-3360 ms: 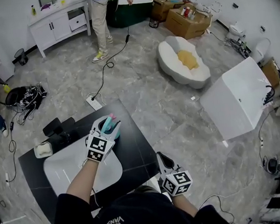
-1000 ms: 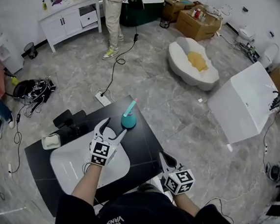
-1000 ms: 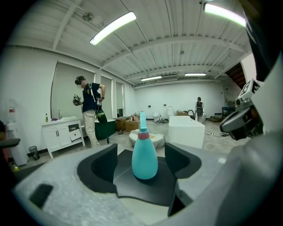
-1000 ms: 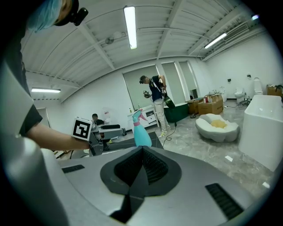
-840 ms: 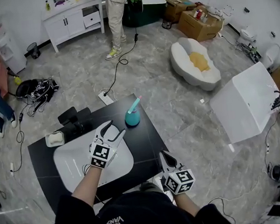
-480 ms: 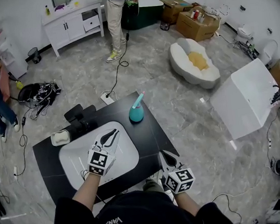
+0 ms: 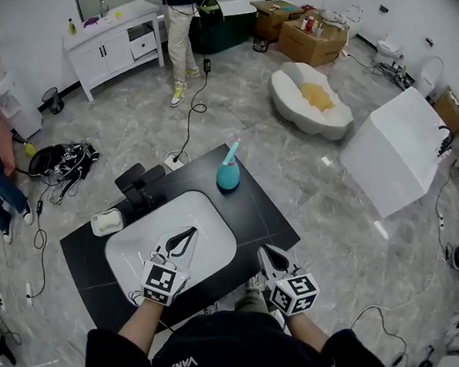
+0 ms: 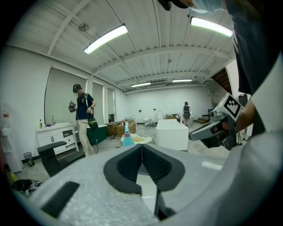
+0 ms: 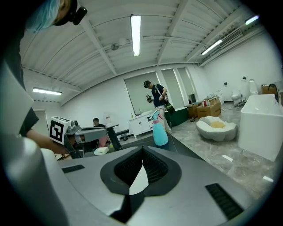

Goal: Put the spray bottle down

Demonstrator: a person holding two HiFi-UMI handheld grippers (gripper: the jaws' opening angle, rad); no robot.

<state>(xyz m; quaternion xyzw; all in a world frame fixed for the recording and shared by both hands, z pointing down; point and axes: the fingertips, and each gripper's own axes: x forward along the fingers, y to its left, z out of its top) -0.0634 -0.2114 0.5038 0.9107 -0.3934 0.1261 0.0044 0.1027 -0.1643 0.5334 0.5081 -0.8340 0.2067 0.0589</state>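
Left gripper (image 7: pixel 189 234) and right gripper (image 7: pixel 263 254) are both sitting closed, empty, near your body. Teal plastic spray bottle with pink nozzle (image 7: pixel 228 175) is standing upright at the black table's (image 7: pixel 257 216) far edge, well apart from both. You're looking finished, so avoid bumping it.

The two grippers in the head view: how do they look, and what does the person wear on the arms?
Both the left gripper and the right gripper have white bodies, black-lined tapering jaws and a cube with black-and-white square markers. The person wears a black short-sleeved top with white print.
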